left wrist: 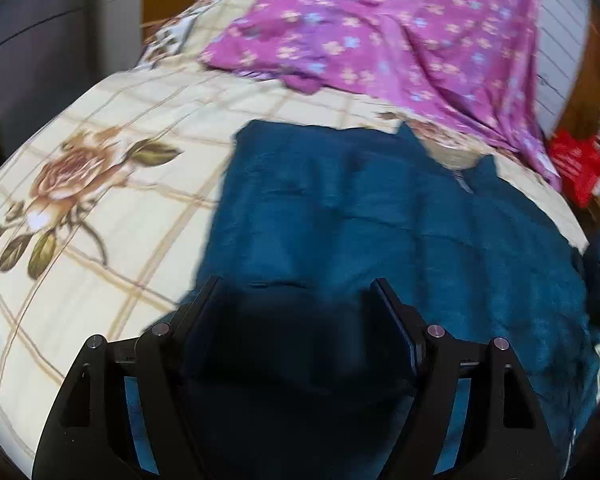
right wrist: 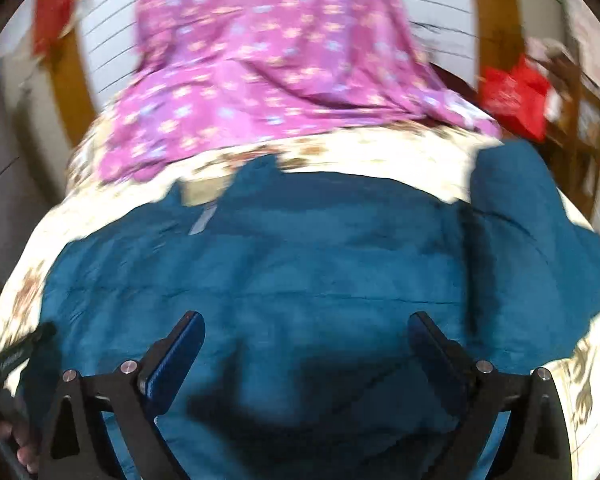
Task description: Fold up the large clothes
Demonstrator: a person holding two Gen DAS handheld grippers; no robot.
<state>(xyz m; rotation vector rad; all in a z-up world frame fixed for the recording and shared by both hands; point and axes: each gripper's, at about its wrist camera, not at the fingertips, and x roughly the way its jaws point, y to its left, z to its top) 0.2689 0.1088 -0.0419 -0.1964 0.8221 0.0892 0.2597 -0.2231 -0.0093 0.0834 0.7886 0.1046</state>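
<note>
A large teal garment lies spread flat on the bed, its neckline with a grey tag toward the far side. My left gripper hovers open over the garment's near left part, with only dark shadow between its fingers. My right gripper stands wide open above the middle of the teal garment, nothing between its pads. At the lower left edge of the right wrist view the left gripper's body and a hand show.
A cream bedsheet with brown checks and roses covers the bed. A purple flowered cloth lies heaped at the far side. A red bag sits on wooden furniture at the right. Striped wall panels stand behind.
</note>
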